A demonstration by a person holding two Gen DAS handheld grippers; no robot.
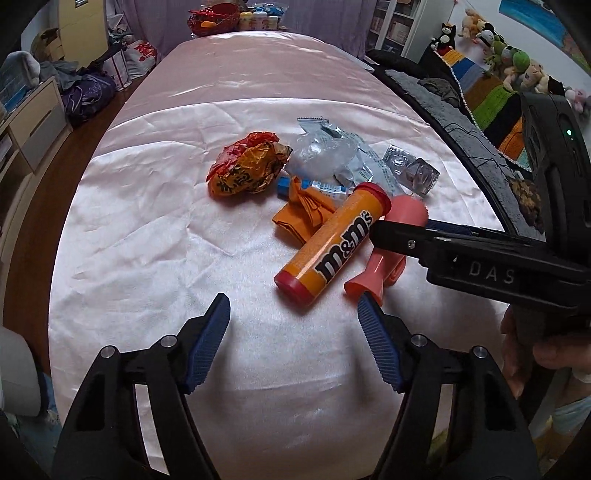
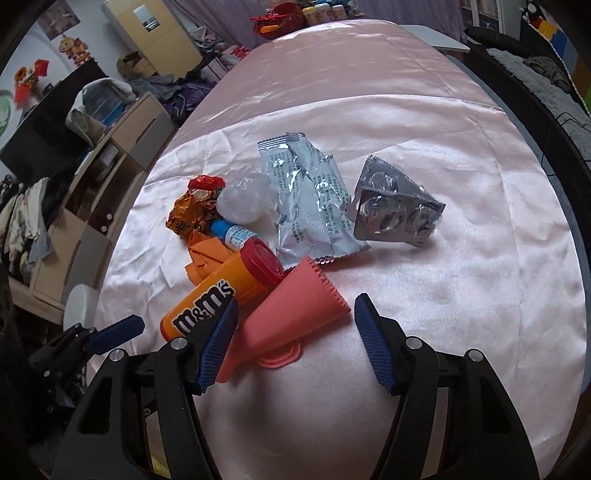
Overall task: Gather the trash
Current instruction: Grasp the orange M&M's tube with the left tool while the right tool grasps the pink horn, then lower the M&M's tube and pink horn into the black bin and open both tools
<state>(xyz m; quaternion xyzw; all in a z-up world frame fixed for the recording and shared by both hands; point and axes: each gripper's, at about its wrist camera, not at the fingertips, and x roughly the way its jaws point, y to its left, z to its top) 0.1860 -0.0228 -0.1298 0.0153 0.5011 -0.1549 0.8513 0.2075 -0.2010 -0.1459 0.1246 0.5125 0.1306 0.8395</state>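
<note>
A pile of trash lies on the pink satin tablecloth (image 1: 155,229). An orange M&M's tube (image 1: 332,245) (image 2: 218,295) lies next to a pink plastic cone (image 1: 384,254) (image 2: 291,317). Behind them are an orange-red crumpled wrapper (image 1: 245,166) (image 2: 192,210), an orange paper scrap (image 1: 303,212), a silver-blue foil packet (image 1: 332,151) (image 2: 310,206) and a grey blister pack (image 1: 412,168) (image 2: 395,210). My left gripper (image 1: 293,343) is open, just short of the tube. My right gripper (image 2: 295,339) is open, its jaws on either side of the pink cone; it reaches in from the right in the left wrist view (image 1: 443,247).
A small blue-capped bottle (image 2: 231,230) and a clear plastic wad (image 2: 245,197) lie in the pile. A red basket and jars (image 1: 214,18) stand at the table's far end. A dark sofa with plush toys (image 1: 498,62) is on the right, cabinets (image 2: 122,155) on the left.
</note>
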